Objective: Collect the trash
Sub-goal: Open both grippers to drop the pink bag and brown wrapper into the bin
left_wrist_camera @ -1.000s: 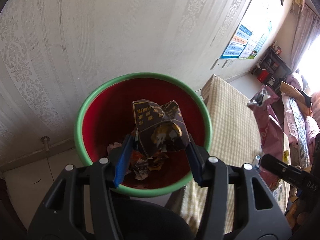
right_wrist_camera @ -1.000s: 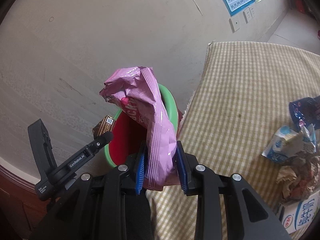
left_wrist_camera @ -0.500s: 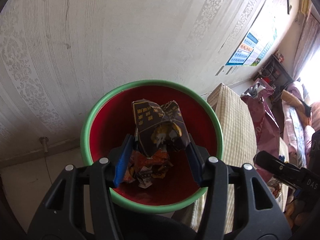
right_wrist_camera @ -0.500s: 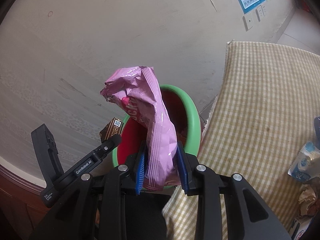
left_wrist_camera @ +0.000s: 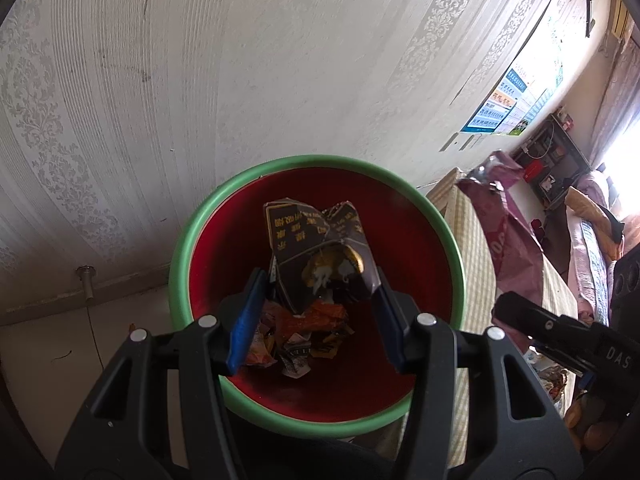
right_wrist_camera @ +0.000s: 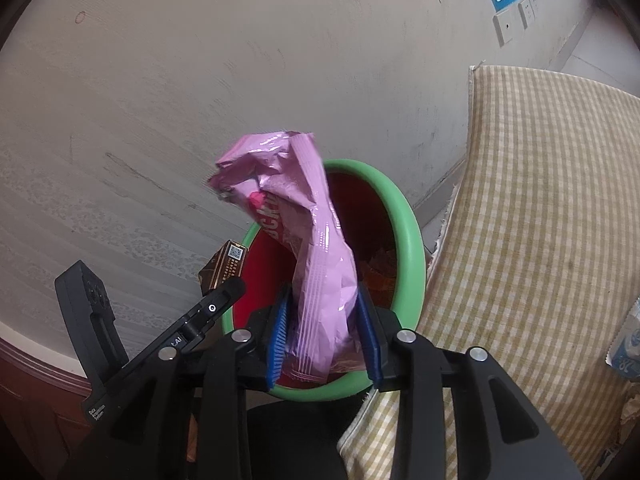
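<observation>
Left wrist view: left gripper point(left_wrist_camera: 318, 304) poised above the bin point(left_wrist_camera: 192, 236), a red tub with a green rim standing on the floor against a patterned wall point(left_wrist_camera: 160, 80); its jaws clamp a crumpled dark carton point(left_wrist_camera: 316, 252) with yellow print, which hangs over the bin's mouth, near the middle; crumpled wrappers point(left_wrist_camera: 304, 332), orange and mixed, lie on the bin's bottom below it; a checked cloth point(left_wrist_camera: 476, 240) lies just right of the rim; a pink bag point(left_wrist_camera: 508, 240) rises over the cloth's near edge, beside the rim; a blue poster point(left_wrist_camera: 496, 108) on the wall at far right; a metal peg point(left_wrist_camera: 86, 276) at the wall's foot, left of the bin. Right wrist view: right gripper point(right_wrist_camera: 324, 336) over the near rim of the bin point(right_wrist_camera: 408, 240); the pink bag point(right_wrist_camera: 316, 264) stands upright between its blue pads point(right_wrist_camera: 278, 336); the jaws have just been opening, the bag's lower end still between them, the left pad showing a slight gap and the right one close against the foil, so whether any squeeze remains cannot be told; the bag's bottom is at the bin's near rim, over the mouth; the left gripper's black frame enters at lower left with the carton's point(right_wrist_camera: 224, 264) brown corner at the bin's left rim; the checked cloth point(right_wrist_camera: 540, 220) fills the right side, its left edge touching the bin; a blue-and-white carton point(right_wrist_camera: 626, 344) at the cloth's right edge.
</observation>
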Demonstrator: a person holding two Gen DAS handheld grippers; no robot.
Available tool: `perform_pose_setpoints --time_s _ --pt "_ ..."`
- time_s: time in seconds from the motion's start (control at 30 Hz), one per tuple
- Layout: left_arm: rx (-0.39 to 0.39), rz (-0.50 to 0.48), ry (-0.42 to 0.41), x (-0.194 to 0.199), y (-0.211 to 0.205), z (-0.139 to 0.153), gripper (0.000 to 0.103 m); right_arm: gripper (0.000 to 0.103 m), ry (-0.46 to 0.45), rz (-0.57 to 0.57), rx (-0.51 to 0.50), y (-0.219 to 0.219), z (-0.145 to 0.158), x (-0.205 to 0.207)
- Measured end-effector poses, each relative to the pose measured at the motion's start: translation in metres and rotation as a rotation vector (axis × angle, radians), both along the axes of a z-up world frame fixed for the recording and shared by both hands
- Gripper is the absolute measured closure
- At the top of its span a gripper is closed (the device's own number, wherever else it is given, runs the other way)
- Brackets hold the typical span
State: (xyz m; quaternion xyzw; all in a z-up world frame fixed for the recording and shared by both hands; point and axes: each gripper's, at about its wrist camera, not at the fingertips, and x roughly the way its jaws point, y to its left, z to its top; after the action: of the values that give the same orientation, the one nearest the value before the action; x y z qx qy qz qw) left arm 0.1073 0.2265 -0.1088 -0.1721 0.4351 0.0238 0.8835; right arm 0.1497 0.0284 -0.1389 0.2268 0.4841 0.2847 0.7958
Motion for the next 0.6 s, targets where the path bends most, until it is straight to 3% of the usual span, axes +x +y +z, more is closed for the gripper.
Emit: perform_pose_setpoints --time_s 0.07,0.13,0.33,0.6 --pt "0.0 0.0 0.011 0.002 0.001 -0.002 0.045 0.05 0.0 0.0 0.008 0.005 0.0 0.006" --pt "0.0 0.008 0.008 0.001 0.002 -0.002 0.037 0.047 -0.011 -0.005 0.004 0.006 0.004 0.007" --pt "0.02 0.02 0.01 -0.008 -0.001 0.001 0.036 0.045 -0.071 -0.02 -0.048 -0.007 0.016 -0.006" --pt "0.057 -0.032 -0.008 -0.023 -0.032 0.012 0.035 0.037 -0.159 -0.133 -0.187 -0.086 0.03 -0.066"
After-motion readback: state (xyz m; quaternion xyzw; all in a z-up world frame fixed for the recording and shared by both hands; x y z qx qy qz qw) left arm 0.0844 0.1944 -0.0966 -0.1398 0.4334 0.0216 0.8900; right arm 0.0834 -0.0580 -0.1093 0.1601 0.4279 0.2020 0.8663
